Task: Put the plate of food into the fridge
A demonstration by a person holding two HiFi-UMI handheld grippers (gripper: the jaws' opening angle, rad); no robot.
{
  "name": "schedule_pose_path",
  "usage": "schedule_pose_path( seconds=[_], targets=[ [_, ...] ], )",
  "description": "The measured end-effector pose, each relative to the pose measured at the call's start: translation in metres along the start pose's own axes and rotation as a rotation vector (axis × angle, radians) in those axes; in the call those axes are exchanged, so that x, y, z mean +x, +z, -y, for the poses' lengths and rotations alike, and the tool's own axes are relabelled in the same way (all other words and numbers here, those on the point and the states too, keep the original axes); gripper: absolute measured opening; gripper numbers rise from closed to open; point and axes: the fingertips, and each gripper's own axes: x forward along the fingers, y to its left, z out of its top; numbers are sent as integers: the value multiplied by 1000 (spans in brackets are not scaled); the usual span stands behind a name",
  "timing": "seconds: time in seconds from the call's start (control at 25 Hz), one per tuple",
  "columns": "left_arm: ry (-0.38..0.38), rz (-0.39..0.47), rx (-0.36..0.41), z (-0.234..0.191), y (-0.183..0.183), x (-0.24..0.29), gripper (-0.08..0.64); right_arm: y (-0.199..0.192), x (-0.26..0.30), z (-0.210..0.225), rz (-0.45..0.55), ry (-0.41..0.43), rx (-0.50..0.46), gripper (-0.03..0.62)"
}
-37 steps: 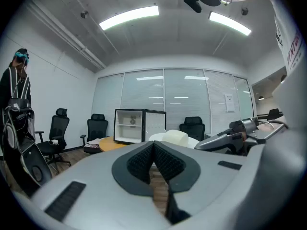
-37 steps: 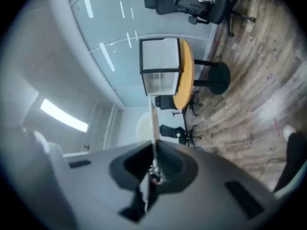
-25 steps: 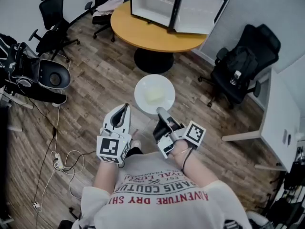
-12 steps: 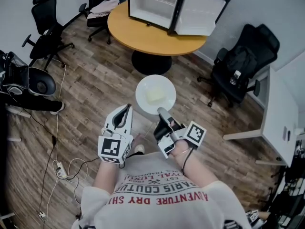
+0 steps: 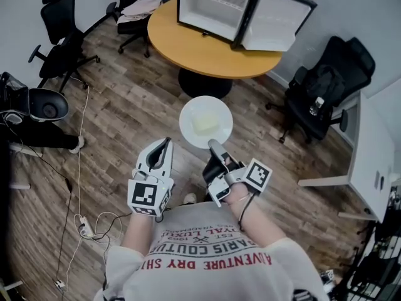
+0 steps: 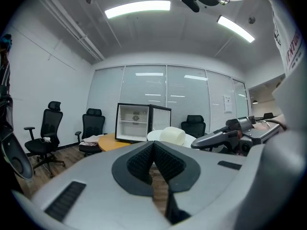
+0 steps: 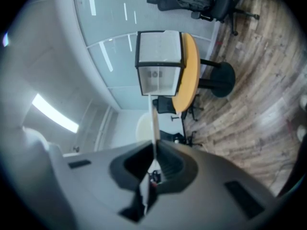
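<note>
- Office with a wood floor; the open fridge stands on a round table at top centre.
- My right gripper pinches the rim of the plate of food, mid-frame above the floor.
- My left gripper is closed and empty.
- I judge this the carry step. Next, approach the fridge and keep the plate level.

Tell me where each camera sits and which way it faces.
Head view: on the person's head, facing steeply down; shows left gripper, right gripper, shirt.
Left gripper view: on the left gripper, facing along its shut jaws toward the fridge; shirt at right.
Right gripper view: on the right gripper, rolled sideways, facing along jaws shut on the plate, edge-on.
Shared: all show the fridge.
</note>
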Motion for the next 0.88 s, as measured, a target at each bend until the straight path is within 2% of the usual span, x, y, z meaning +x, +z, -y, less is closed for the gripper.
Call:
schedule_pose_path(
  seconds=[0.2, 0.52, 0.88],
  targets=[
    [29, -7, -8, -19, -3, 19, 29, 13, 26, 8, -11, -18, 26, 38],
    [94, 0, 8, -58, 9, 83, 29, 63, 93, 8, -52, -5, 45, 38],
    [138, 15, 21, -92, 33, 192, 29, 145, 178, -6, -109, 3, 20, 38]
  ],
)
